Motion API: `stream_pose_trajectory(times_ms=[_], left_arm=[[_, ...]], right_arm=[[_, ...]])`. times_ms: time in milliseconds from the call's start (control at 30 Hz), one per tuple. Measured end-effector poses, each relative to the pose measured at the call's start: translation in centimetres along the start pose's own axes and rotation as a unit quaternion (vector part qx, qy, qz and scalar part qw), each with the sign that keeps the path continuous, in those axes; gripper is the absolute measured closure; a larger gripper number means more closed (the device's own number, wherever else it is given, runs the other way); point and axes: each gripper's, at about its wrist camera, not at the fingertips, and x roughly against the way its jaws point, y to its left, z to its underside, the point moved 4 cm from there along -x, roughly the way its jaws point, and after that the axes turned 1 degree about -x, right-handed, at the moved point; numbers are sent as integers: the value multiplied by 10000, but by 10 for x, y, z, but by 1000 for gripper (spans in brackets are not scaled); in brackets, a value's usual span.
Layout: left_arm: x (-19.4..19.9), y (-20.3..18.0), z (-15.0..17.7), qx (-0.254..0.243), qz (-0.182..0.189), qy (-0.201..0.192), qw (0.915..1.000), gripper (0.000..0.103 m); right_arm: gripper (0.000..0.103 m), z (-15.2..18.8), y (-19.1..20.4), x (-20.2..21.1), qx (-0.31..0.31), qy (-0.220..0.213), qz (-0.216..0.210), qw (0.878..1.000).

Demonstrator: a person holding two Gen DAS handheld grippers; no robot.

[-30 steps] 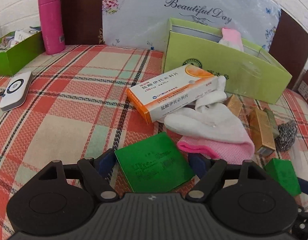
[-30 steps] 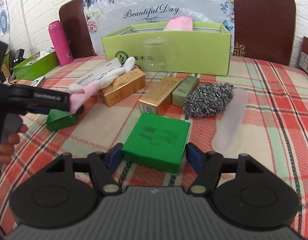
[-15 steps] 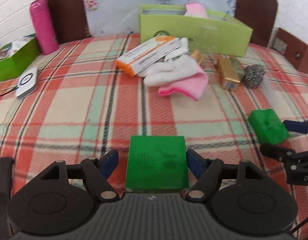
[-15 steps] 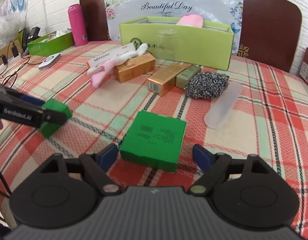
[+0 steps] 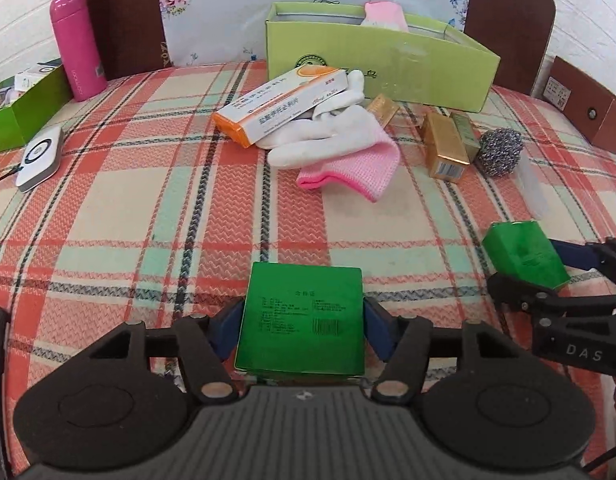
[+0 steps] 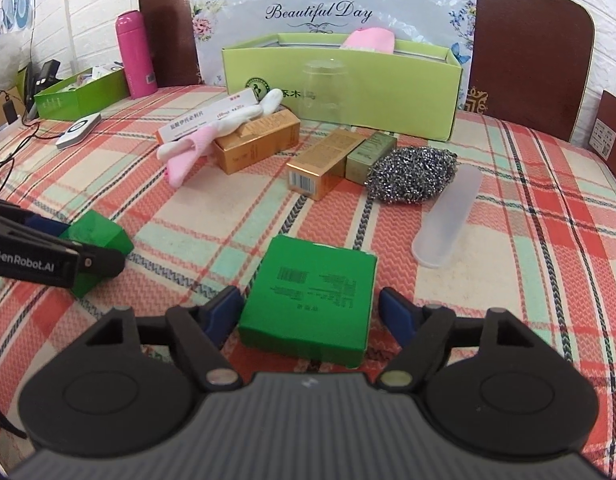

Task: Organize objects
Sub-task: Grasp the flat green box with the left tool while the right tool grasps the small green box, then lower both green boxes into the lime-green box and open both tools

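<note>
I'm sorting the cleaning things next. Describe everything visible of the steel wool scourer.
The steel wool scourer is a silvery-grey wad of tangled, shiny metal strands, squashed into a rough oval. It lies loose on the plaid tablecloth, before the light green open box. One side presses against the olive carton; the upper end of the translucent plastic case appears to touch the other. Nothing grips it.

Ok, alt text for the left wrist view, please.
The left gripper closes its jaws around a flat green box above a plaid tablecloth. At right, the right gripper has a second green box between its fingers. Behind lie socks, cartons and a light green tray.
</note>
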Motion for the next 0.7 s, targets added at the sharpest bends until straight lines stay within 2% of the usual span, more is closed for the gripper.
stream_pose_trajectory(times_ms=[200, 367, 567, 700], left_arm=[[11, -8, -11, 23, 505, -158, 9986, 40], [38, -23, -45, -204, 924, -701, 9930, 39], [49, -30, -111, -282, 992, -1410, 9846, 39], [40, -23, -160, -105, 839, -1733, 9812, 39]], right_arm=[[38, -6, -2, 8, -1, -67, -178, 9998], [38, -40, -12, 27, 99, -578, -171, 9981], [38, -99, -30, 38, 235, -1296, -28, 9913], [38, -136, -44, 33, 254, -1630, 73, 9863]])
